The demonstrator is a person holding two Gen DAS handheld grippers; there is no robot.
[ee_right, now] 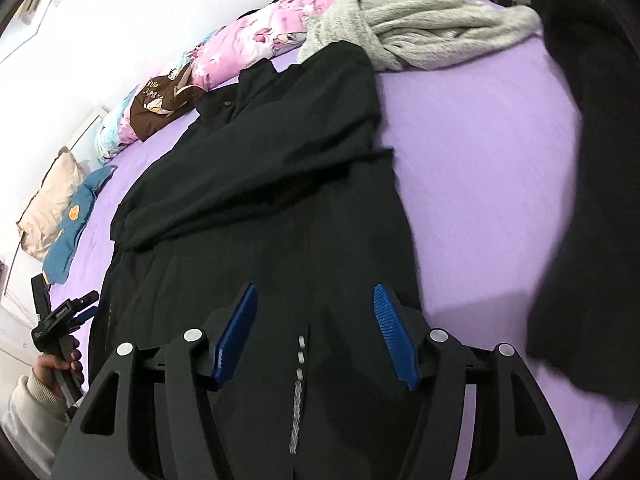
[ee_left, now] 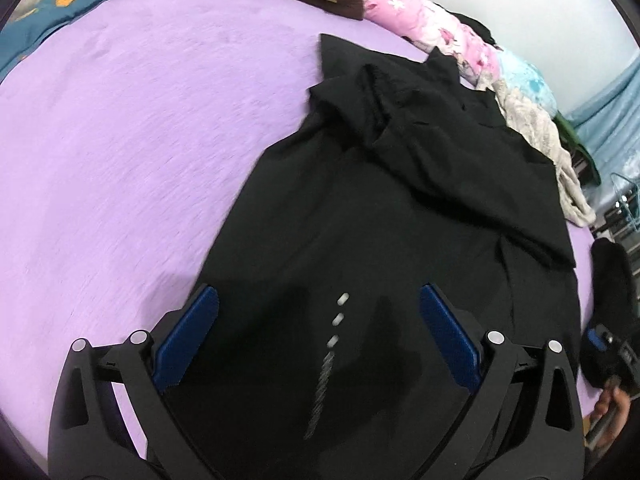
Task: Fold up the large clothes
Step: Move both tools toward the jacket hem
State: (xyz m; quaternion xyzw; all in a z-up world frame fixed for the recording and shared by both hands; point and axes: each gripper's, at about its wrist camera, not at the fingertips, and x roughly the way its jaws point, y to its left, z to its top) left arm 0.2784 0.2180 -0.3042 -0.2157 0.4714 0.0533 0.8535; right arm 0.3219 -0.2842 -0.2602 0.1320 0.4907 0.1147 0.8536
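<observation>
Purple bed sheet [ee_left: 120,140] carries a black garment [ee_left: 360,208] laid lengthwise, sleeves folded across. Left tongs [ee_left: 318,332] and right tongs [ee_right: 316,332] hover above its hem, both spread wide, gripping nothing.

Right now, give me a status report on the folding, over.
Left gripper and right gripper open, holding nothing. Black garment flat on purple bed, sleeve folded across. Grey sweater touching its far edge.

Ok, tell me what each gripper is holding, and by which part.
Nothing. The left gripper and the right gripper are both open above the black garment, gripping none of it.
</observation>
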